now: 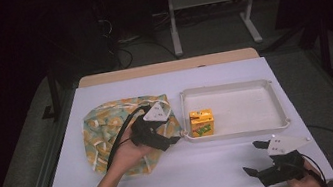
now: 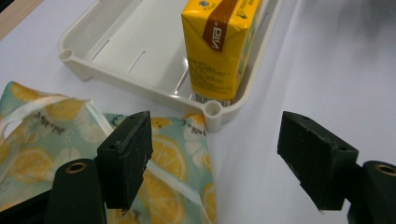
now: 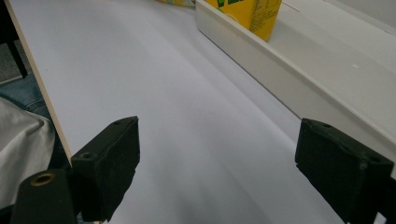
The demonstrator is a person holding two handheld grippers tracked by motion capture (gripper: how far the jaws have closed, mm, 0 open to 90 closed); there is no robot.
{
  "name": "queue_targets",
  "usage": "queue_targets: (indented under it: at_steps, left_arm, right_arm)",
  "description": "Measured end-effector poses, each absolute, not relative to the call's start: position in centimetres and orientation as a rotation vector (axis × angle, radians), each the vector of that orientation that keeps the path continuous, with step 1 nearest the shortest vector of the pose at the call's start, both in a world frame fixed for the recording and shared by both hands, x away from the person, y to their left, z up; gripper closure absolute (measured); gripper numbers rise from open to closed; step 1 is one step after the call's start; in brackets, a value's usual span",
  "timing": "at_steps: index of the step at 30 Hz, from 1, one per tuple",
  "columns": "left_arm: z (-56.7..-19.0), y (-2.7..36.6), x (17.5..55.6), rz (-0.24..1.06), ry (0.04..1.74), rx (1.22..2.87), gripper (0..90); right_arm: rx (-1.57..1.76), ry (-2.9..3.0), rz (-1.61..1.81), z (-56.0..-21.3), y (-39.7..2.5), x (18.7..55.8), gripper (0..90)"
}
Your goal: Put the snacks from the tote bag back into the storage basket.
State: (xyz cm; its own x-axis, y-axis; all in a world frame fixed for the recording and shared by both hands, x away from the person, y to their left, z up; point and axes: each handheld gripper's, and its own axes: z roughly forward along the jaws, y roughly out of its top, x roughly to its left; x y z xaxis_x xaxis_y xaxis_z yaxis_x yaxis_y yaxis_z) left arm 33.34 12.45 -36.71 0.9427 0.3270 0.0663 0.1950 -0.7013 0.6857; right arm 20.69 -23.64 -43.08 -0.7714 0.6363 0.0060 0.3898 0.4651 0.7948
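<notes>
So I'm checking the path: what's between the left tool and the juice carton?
In the left gripper view, the tray's corner wall and the bag's edge lie between left tool and carton.

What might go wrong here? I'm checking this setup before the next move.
The left gripper is open over the lemon-print bag, facing the tall yellow juice carton, which could tip if nudged. The carton stands in the white tray's near corner, so the rim may block the fingers.

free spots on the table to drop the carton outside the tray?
Bare table between left gripper and right gripper, and the strip behind the tray. Crowded where the lemon-print bag meets the tray corner holding the carton.
</notes>
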Motion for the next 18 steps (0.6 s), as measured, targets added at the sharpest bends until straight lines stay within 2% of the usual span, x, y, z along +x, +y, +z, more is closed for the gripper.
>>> queue_targets:
  at_steps: [18]
  left_arm:
    - [-37.8,15.1,30.9,0.255,0.422,2.307,25.9]
  right_arm:
    - [0.904,2.406,1.205,-43.1,-24.1,20.8,13.5]
